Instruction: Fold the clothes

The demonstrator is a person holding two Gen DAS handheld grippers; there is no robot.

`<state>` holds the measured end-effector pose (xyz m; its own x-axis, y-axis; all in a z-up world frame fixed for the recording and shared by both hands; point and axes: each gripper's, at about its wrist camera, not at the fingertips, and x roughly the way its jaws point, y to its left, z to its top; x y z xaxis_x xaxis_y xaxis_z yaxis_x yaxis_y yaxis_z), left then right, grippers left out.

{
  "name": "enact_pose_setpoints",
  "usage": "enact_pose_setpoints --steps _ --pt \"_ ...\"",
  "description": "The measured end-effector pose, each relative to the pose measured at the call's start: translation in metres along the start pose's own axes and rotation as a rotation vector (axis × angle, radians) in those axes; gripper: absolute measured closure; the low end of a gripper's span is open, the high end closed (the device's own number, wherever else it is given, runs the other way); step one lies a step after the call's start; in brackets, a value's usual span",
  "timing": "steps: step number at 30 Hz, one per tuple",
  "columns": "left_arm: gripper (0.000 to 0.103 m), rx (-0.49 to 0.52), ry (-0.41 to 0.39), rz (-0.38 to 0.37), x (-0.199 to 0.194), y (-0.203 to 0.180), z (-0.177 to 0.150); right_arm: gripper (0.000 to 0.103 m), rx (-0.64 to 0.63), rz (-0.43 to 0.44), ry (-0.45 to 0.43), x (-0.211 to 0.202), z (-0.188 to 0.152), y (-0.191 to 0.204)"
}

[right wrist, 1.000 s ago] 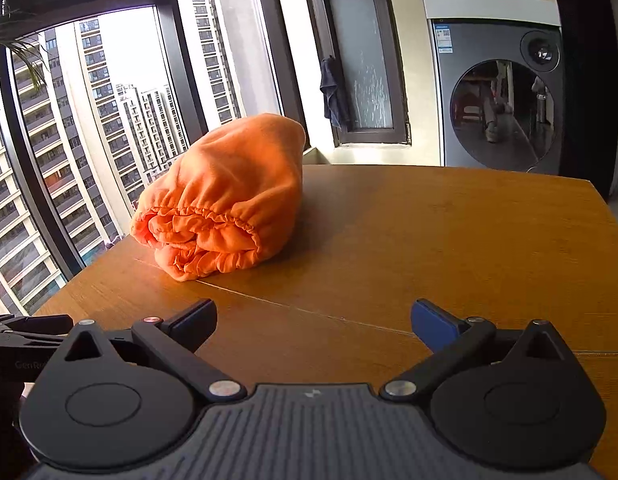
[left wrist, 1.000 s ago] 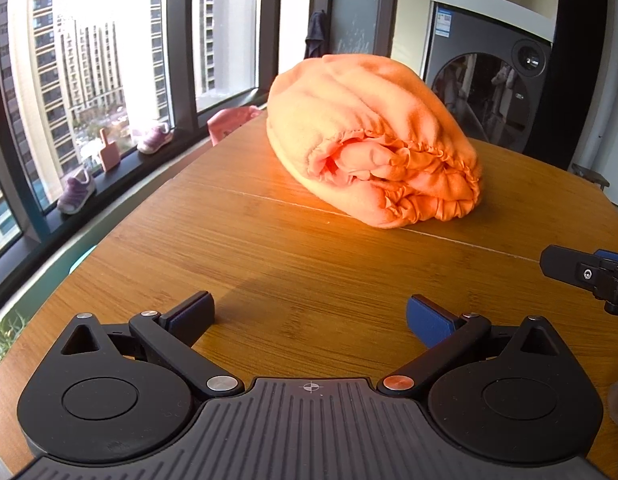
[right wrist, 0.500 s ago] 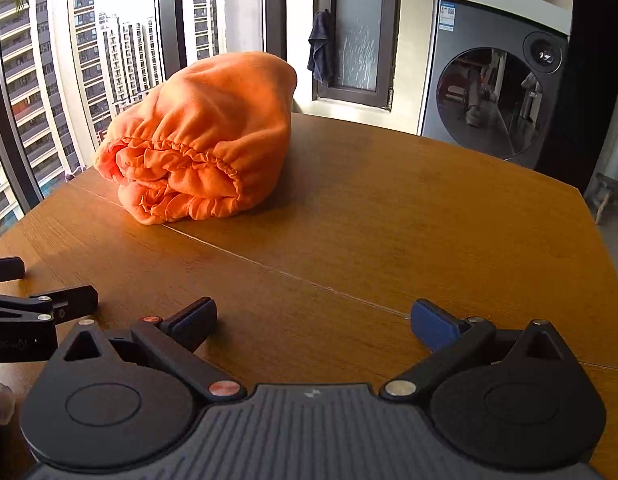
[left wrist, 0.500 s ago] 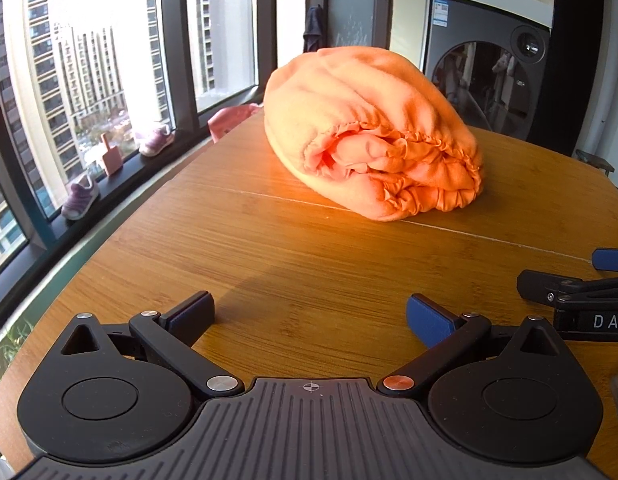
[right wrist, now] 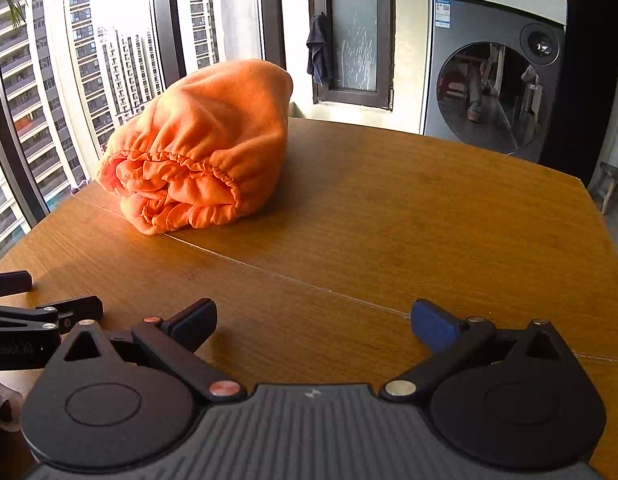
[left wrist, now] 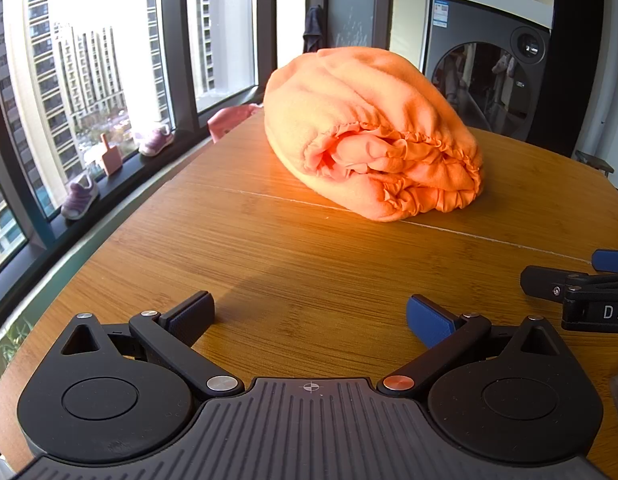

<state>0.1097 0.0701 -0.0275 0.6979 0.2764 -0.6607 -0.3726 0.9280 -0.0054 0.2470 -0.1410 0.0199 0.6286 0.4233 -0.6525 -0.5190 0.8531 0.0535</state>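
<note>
An orange garment [left wrist: 369, 132] lies bunched in a thick roll on the wooden table [left wrist: 293, 264], its gathered elastic hem facing me. It also shows in the right wrist view [right wrist: 205, 148], at the table's far left. My left gripper [left wrist: 309, 318] is open and empty, low over the table, well short of the garment. My right gripper [right wrist: 313, 322] is open and empty too, near the front of the table. Each gripper shows at the edge of the other's view: the right one [left wrist: 581, 292] and the left one [right wrist: 41, 312].
Large windows [left wrist: 109, 60] run along the left, with small shoes [left wrist: 79, 198] on the sill. A washing machine [right wrist: 493, 76] stands behind the table. A pink chair back [left wrist: 233, 118] shows at the table's far left edge. A stool [right wrist: 613, 184] is at the right.
Both grippers have drawn slightly closer to the garment and turned, so each now shows more of the other. The garment has not moved. Both stay open.
</note>
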Motion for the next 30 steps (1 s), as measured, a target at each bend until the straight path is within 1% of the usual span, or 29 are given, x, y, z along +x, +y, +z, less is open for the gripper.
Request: enact_pose_setpoints --steps 30 --pt "0.0 0.008 0.004 -0.014 -0.0009 -0.0022 -0.0002 0.0 0.01 0.005 -0.003 -0.0034 0.0 -0.005"
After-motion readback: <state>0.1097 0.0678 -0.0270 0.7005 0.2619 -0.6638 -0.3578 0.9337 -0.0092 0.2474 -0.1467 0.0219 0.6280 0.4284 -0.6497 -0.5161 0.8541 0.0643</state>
